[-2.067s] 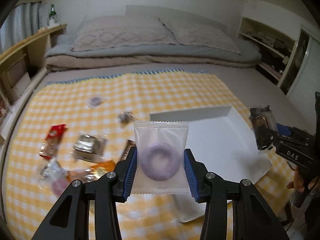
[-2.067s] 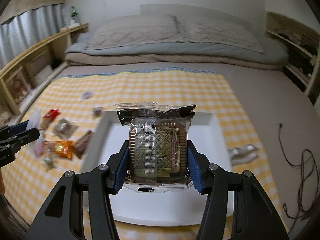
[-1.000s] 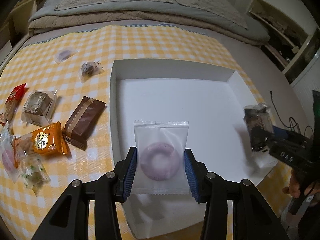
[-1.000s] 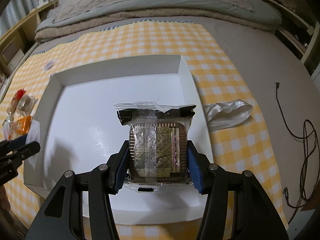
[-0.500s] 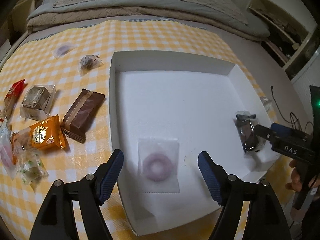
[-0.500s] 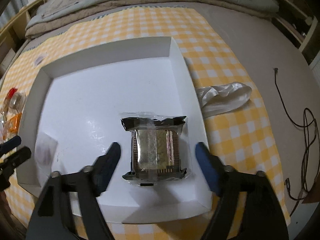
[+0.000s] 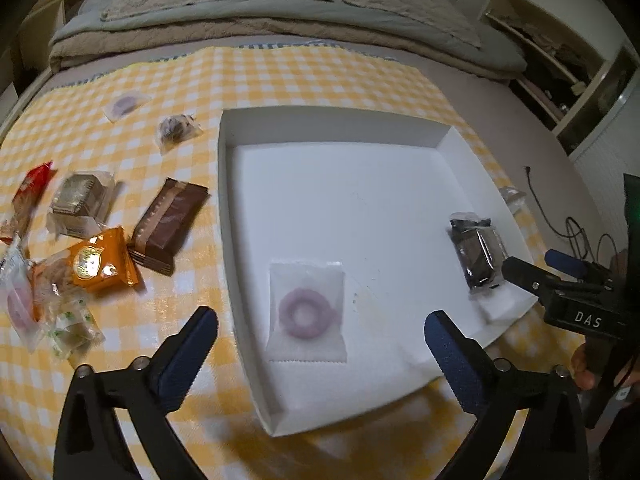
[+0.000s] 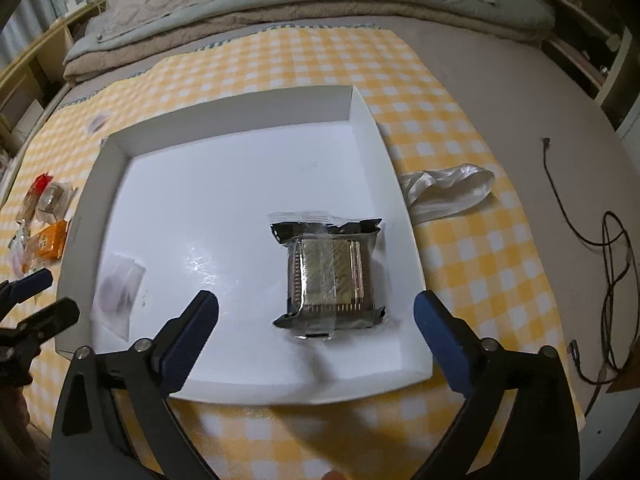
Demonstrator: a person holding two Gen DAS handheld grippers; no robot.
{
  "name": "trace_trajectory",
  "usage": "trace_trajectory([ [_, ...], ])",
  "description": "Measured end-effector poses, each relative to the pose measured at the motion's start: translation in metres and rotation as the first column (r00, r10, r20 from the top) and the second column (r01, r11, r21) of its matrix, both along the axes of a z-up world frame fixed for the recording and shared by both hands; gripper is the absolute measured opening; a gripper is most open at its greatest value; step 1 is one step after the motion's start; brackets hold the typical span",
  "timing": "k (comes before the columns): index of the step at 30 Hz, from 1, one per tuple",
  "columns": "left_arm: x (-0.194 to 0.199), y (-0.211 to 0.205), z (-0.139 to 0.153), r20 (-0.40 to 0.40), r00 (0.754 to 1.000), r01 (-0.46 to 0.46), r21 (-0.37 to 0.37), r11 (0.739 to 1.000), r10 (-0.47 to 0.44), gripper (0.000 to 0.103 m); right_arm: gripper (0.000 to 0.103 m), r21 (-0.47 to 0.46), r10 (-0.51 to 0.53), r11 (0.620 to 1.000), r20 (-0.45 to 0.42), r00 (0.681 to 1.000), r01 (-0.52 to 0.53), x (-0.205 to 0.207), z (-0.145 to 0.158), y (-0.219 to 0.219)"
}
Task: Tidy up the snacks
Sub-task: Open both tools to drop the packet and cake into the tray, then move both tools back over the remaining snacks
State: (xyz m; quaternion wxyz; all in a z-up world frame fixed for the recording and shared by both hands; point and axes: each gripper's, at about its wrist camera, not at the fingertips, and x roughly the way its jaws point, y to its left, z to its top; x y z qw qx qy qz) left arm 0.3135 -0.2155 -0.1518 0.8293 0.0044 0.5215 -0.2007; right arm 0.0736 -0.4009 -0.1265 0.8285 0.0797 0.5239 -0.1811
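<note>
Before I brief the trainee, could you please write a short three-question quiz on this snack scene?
1. True or false: the left gripper is open.
2. How many snacks lie in the white tray?
3. The brown bar lies: A in the tray, B on the checked cloth, C in the right gripper.

Key: 1 true. 2 two: the purple ring packet and the square cake packet. 3 B.

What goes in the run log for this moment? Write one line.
step: release | left tongs: open | right tongs: open | frosted purple-ring packet, clear-wrapped brown square cake: in white cardboard tray
</note>
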Motion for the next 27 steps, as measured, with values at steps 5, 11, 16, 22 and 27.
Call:
trace_trajectory([
  [5,-0.012,0.011,0.012,0.022,1.000,-0.001,-0.001,1.000,0.001,0.103,0.103,-0.022,-0.007,1.000,0.020,1.000,0.008,-0.005,0.010,0.013],
  [11,-0.026,0.031,0.030,0.047,0.999,-0.005,-0.011,1.000,0.006,0.103,0.103,-0.062,-0.019,0.998,0.047,0.999,0.022,-0.014,0.025,0.028],
  [16,-0.032,0.053,0.046,0.068,0.997,-0.020,-0.024,1.000,0.021,0.103,0.103,-0.093,-0.006,0.996,0.066,0.998,0.012,-0.016,0.036,0.042],
  [22,-0.043,0.085,0.064,0.114,0.992,-0.049,-0.018,0.999,0.051,0.103,0.103,-0.105,0.024,0.994,0.085,0.996,-0.015,-0.009,0.039,0.061],
  [27,-0.050,0.115,0.072,0.135,0.988,-0.075,-0.007,0.997,0.075,0.103,0.103,-0.120,0.065,0.991,0.101,0.993,-0.053,0.001,0.041,0.085],
])
